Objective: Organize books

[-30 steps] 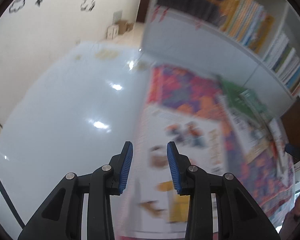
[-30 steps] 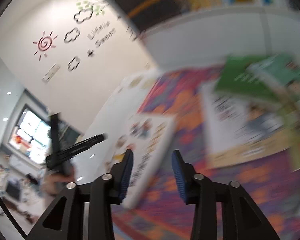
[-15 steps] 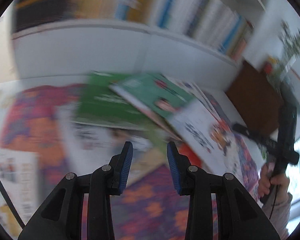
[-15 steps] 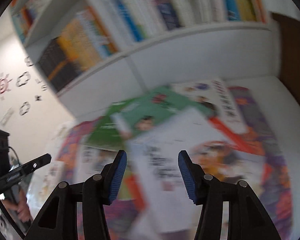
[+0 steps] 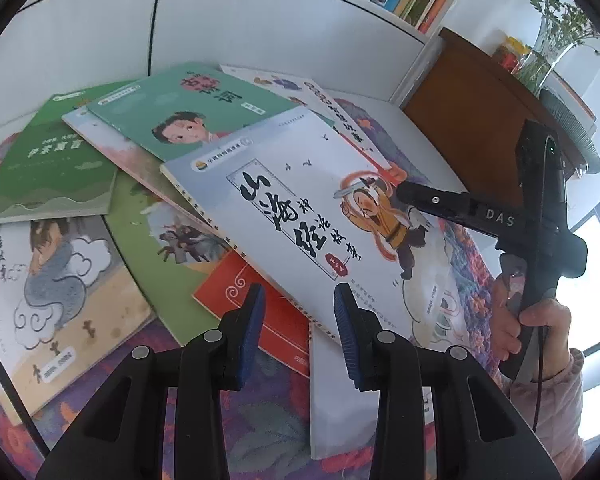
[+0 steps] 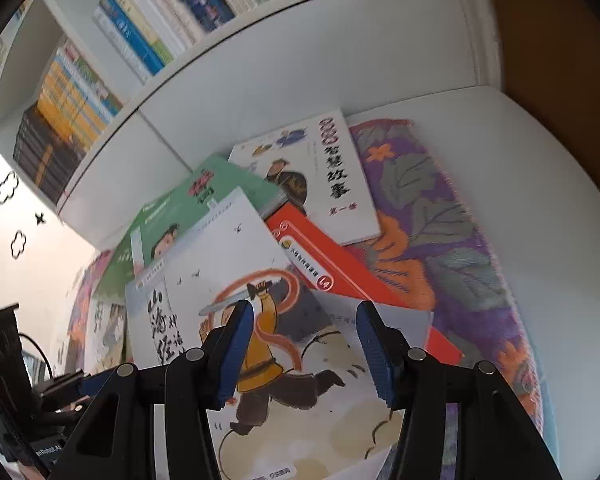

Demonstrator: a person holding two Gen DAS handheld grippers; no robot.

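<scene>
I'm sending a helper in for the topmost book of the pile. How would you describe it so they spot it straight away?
Below the white bookshelf, books lie scattered on a purple flowered rug. The topmost book lies slanted over an orange-red book and a green one. Only it has a pale grey-white cover with bold black brush calligraphy and a yellow-robed figure swinging a sword.

The top white picture book with a sword-wielding figure (image 5: 300, 208) hides most of the red-covered book (image 5: 256, 304) beneath it. Behind that top book, the white shelf's rows of upright book spines (image 6: 140, 28) are blurred, their titles unreadable, and cut off by the frame.
</scene>
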